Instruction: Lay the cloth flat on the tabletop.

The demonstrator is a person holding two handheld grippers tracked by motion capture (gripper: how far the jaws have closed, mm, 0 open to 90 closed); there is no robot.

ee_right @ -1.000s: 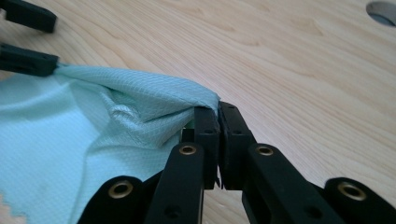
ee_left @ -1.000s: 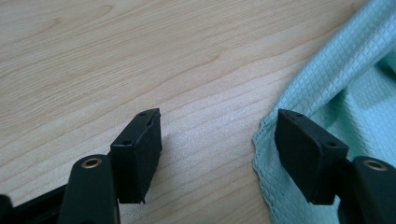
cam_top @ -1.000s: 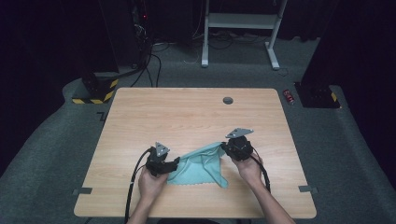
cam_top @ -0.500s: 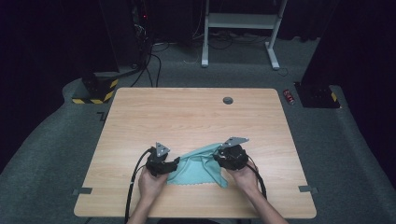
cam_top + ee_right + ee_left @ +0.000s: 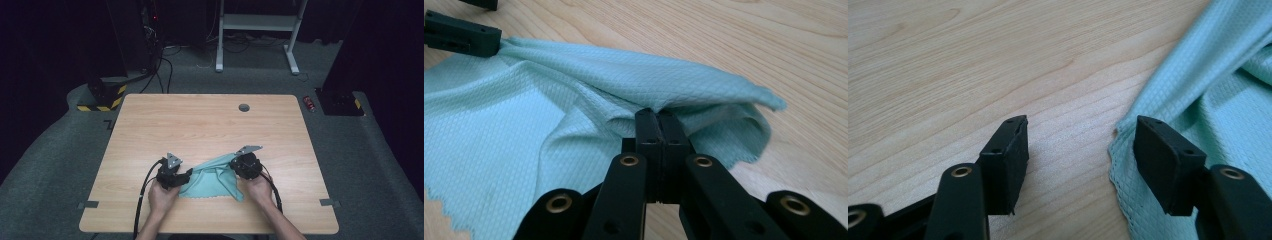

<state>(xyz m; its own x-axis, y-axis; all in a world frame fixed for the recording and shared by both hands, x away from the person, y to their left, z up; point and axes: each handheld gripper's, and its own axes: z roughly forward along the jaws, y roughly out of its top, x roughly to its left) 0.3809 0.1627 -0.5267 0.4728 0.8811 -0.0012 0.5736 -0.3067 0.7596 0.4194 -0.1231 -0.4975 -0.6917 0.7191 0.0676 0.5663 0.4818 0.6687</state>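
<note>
Wooden table [image 5: 200, 120], grey carpet [image 5: 60, 165]; left jaws spread, right jaws pinching cloth [image 5: 212, 182].

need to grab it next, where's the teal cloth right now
In the high view the teal cloth lies on the table's near edge, between both hand-held grippers.

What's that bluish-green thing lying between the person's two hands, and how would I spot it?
Start at the wooden table and look to its near edge, where both hands come in. Between them lies a pale teal cloth, rumpled, with a fine diamond weave and a zigzag-cut edge. It is the table's one soft, coloured thing; the right gripper pinches a fold of it.
</note>
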